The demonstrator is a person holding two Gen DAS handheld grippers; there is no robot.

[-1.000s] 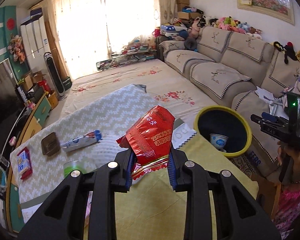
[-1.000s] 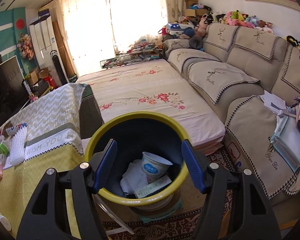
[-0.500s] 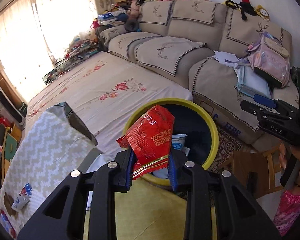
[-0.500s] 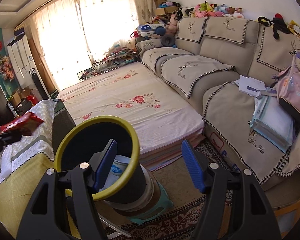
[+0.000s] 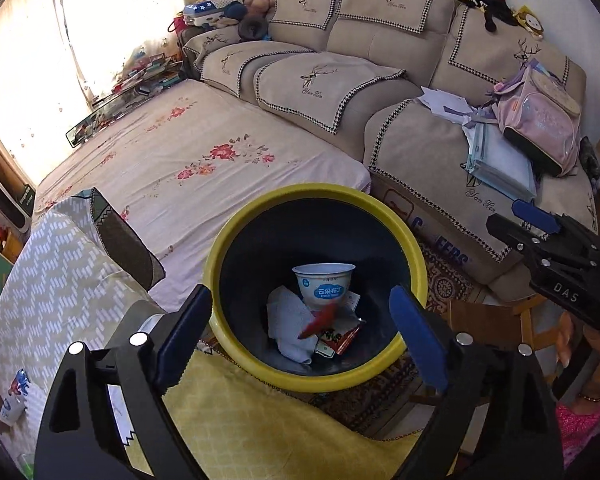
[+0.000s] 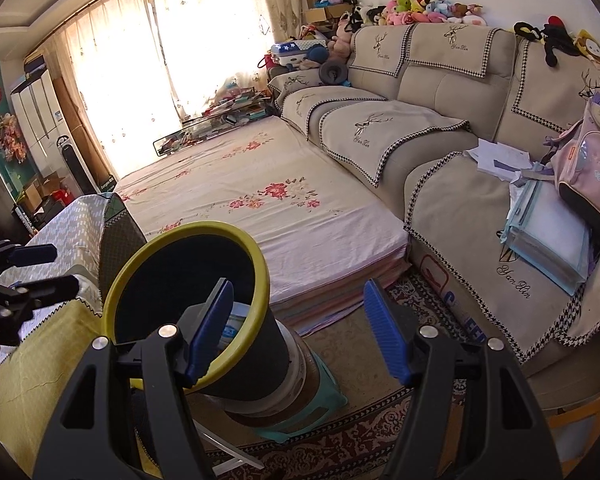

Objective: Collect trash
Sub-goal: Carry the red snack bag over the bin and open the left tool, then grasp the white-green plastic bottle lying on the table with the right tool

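A beige sectional sofa (image 6: 440, 92) was lined with plush toys (image 6: 428, 12) beneath a white wall. Sunlight was filtered through sheer curtains (image 6: 148, 64). A floral-sheeted mattress (image 6: 260, 208) and patterned rug (image 6: 360, 432) were seen below.

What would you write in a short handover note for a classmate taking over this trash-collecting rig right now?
Left gripper: jaws have just been opening, nothing between them, over the yellow-rimmed bin.
Right gripper: open, empty, beside the bin.
Done: red snack wrapper is inside the bin with a yogurt cup and crumpled tissue.
Left: a blue-and-white packet lies on the table.
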